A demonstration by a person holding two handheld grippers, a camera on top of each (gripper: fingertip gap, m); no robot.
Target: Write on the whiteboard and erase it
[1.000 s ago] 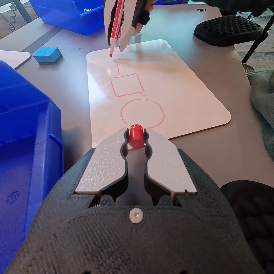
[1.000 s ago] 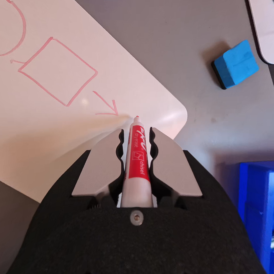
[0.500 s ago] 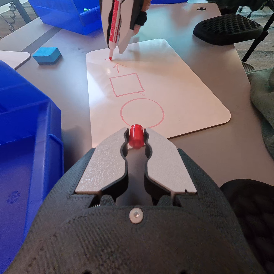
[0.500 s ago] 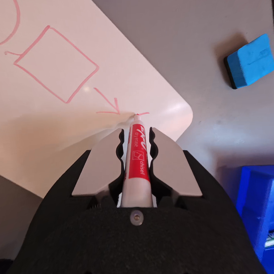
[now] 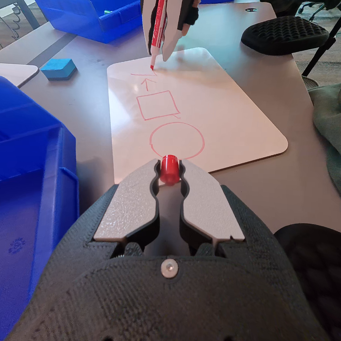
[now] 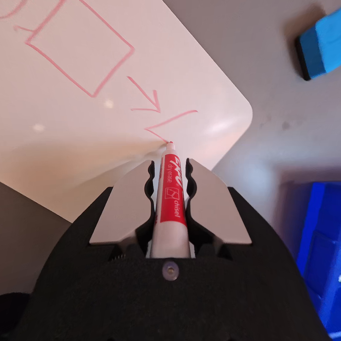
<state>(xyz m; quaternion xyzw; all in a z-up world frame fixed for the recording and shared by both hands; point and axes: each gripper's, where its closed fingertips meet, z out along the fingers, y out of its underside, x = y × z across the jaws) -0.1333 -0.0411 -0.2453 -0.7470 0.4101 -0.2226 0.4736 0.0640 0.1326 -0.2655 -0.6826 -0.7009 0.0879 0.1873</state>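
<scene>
Blue bins [image 5: 27, 166] and [image 5: 88, 18] on grey table [image 5: 267, 193]; black mesh pad [image 5: 284, 35] far right; green cloth [image 5: 330, 120] at edge.

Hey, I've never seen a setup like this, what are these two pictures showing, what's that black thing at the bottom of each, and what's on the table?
Each black shape is a hand-held claw with a camera looking along its two fingers; a person holds one in each hand. The left claw grips a red marker cap. The right claw grips a red dry-erase marker, its tip on the whiteboard. The left view also shows that claw from afar, over the board's far end.

On the board are a red circle, square, arrow and a new unfinished line. A blue eraser and blue bins are on the table.
</scene>
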